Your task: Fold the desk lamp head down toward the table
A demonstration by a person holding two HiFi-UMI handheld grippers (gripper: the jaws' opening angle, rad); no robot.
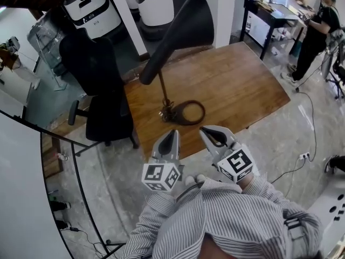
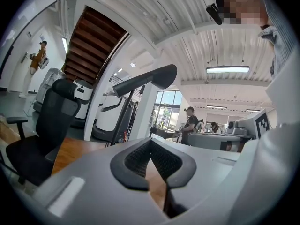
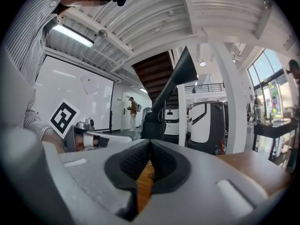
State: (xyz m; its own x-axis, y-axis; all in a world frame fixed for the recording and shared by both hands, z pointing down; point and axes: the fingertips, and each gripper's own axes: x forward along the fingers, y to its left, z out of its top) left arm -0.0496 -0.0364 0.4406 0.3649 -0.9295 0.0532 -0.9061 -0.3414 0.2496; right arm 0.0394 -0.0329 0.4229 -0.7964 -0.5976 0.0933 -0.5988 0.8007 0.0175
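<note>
Illumination is bright and even. In the left gripper view, a long white ceiling strip light (image 2: 227,69) glows above and right of the jaws. Tall glazed windows (image 2: 166,104) straight beyond them are overexposed. In the right gripper view, a second strip light (image 3: 70,35) burns above and left of the jaws. Both gripper views show strong barrel distortion and black corners, and the jaws themselves, nearest the lens, are soft. In the head view, the brown wooden tabletop (image 1: 237,85) beyond the jaws is evenly lit. The black conical lamp head (image 1: 186,23) renders dark, with little surface detail.

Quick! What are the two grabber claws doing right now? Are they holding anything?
Left gripper: closed, holding nothing.
Right gripper: closed, holding nothing.
</note>
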